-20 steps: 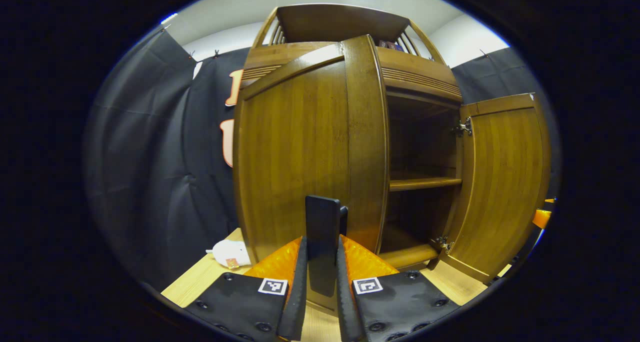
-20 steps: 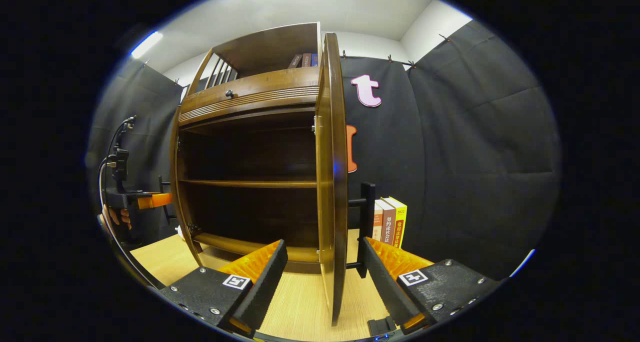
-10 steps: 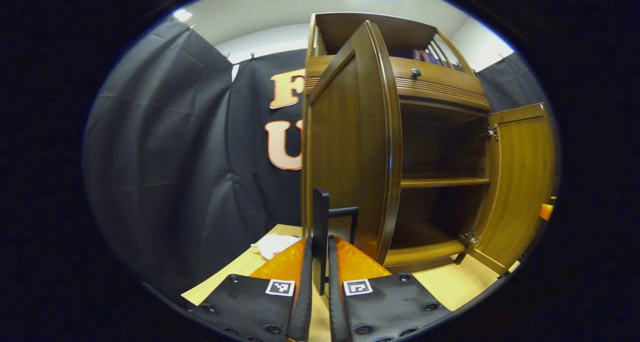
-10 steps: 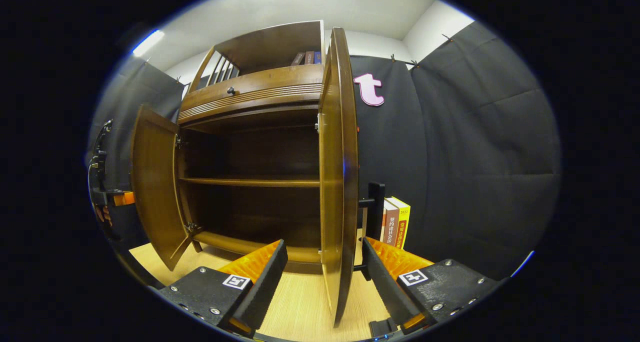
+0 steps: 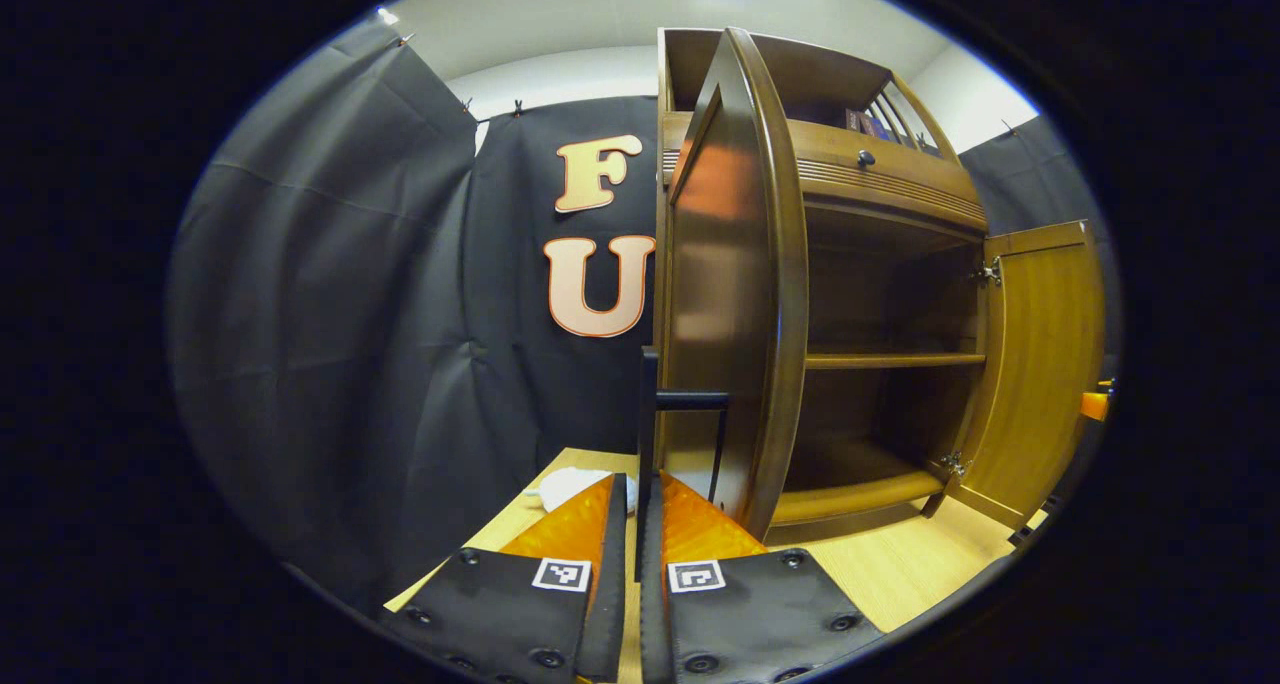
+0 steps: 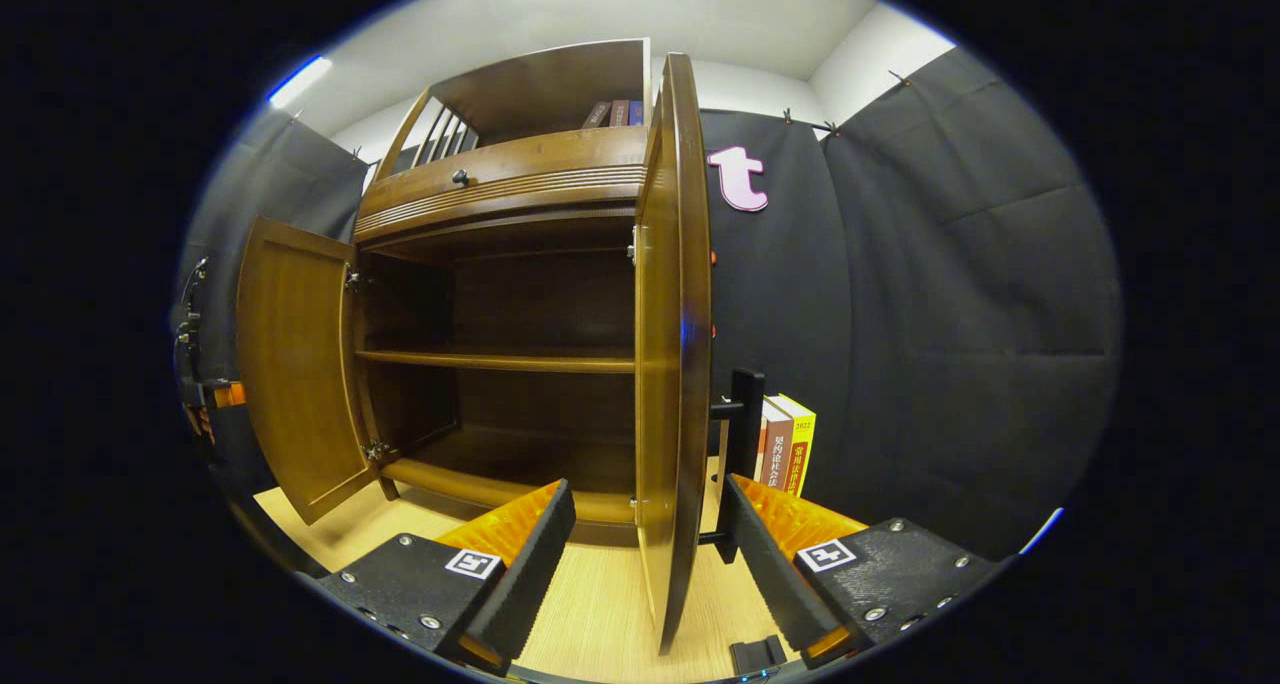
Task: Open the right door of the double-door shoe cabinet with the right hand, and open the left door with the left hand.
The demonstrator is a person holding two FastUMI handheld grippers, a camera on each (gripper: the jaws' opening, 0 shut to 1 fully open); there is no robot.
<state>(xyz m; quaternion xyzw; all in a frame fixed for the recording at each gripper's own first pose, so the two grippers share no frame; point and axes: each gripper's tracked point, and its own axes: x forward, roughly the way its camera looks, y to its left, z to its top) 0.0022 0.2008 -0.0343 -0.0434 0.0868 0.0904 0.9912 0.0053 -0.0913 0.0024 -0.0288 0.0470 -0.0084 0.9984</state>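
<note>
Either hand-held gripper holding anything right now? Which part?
Left hand-held gripper is shut on the left wooden door's black bar handle. Right hand-held gripper is open, straddling the right wooden door's edge.

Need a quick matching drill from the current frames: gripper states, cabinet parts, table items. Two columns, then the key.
Things:
1. left gripper
2. right gripper
3. books
4. white soft item

States or places:
A. fingers spread, the right door's edge between them
B. upright on the table, beyond the right door's black handle
C. lying on the table, left of the left door
D. shut on the left door's black handle

Pairs: 1-D, 2-A, 3-B, 4-C
</note>
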